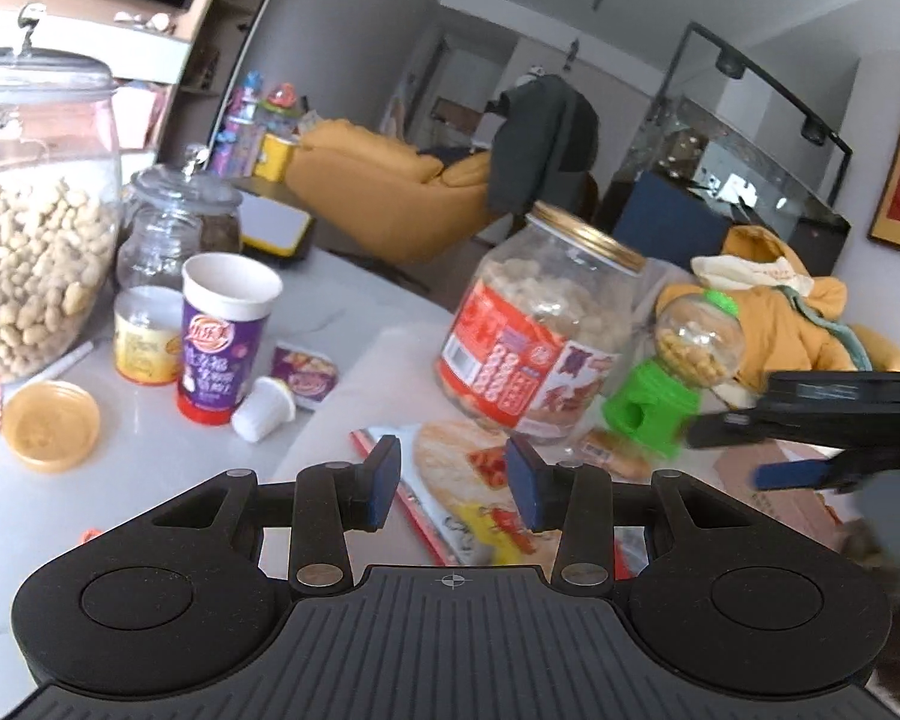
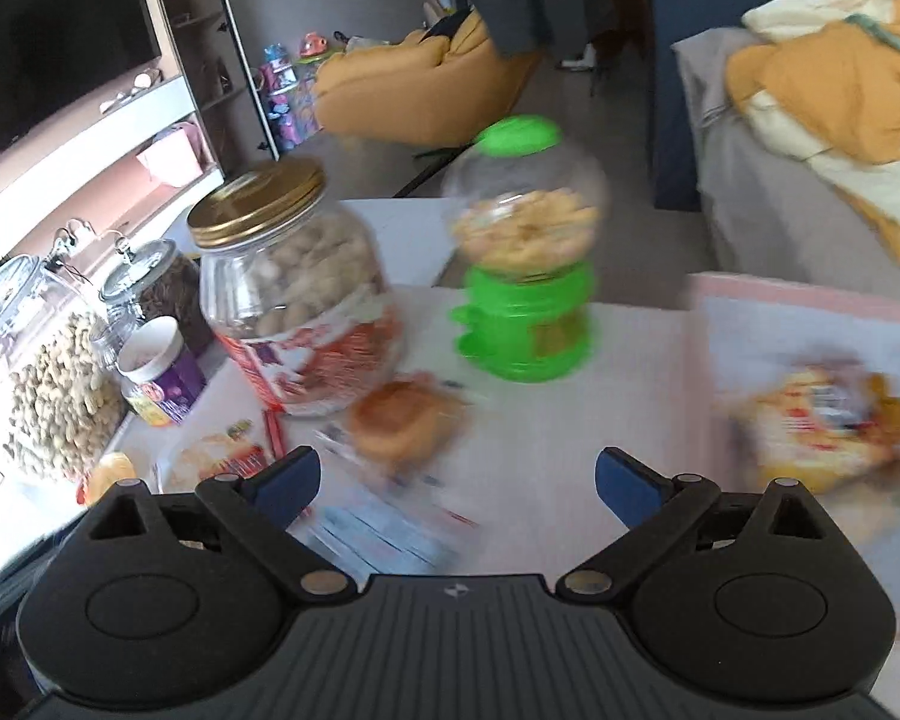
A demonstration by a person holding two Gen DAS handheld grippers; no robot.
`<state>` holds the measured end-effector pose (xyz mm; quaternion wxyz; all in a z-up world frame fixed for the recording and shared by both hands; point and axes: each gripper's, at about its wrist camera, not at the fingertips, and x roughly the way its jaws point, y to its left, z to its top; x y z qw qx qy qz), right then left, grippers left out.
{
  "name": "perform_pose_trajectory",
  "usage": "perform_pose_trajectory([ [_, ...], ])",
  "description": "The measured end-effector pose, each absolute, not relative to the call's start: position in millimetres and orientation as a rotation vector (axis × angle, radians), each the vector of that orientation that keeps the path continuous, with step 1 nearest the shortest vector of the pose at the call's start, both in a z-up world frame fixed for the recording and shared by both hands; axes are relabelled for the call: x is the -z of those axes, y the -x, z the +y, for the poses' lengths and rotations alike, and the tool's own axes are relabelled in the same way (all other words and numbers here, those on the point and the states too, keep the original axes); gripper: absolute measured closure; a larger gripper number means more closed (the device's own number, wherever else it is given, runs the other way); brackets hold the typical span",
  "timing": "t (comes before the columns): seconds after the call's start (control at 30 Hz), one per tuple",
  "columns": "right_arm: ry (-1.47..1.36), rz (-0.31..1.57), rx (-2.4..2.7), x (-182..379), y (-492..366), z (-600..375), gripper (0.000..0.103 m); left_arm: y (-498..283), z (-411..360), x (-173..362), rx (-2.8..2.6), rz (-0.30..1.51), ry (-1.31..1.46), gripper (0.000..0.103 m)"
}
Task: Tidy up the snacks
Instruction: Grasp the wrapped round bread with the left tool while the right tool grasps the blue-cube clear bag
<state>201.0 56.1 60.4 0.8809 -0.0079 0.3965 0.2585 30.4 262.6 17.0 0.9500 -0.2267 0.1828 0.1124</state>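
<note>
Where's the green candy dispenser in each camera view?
Left wrist: green dispenser at centre right, right of the gold-lidded jar.
Right wrist: green dispenser at upper centre, right of the same jar.
Shared landmark: the gold-lidded jar.

glass clip-top jars (image 1: 27, 228): two. gold-lidded plastic jar (image 1: 540, 324): one. green candy dispenser (image 1: 672, 372): one. purple snack cups (image 1: 225, 336): one upright. small white cup on its side (image 1: 264, 408): one. loose yellow lid (image 1: 51, 426): one. flat snack packets (image 1: 468, 480): at least three, blurred.
</note>
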Motion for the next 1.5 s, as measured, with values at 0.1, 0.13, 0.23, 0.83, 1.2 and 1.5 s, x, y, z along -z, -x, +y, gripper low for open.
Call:
perform_pose_trajectory([
  [0.1,0.02,0.806,-0.517,-36.6,-208.3,90.3,0.005,-32.7,265.9,-11.8,-0.193,0.4,0.493,0.06],
  [0.13,0.042,0.78,-0.481,-29.6,-210.7,101.8,0.005,-33.7,264.9,-11.1,-0.184,0.409,0.49,0.06],
  [0.23,0.082,0.794,-0.446,-12.3,-226.7,126.8,0.005,-33.9,260.6,-10.9,-0.164,0.417,0.476,0.06],
  [0.83,0.185,0.981,-0.657,-22.3,-142.0,33.0,0.058,-28.1,227.7,-24.3,-0.026,0.429,0.445,0.06],
  [1.2,0.331,0.795,-0.63,-19.9,-84.6,-33.4,0.018,-157.5,153.9,-53.1,-0.039,0.553,0.13,0.06],
  [1.5,0.236,0.739,-0.626,-14.0,-72.0,-86.7,0.008,-222.7,138.7,-15.0,-0.063,0.793,0.053,0.036],
])
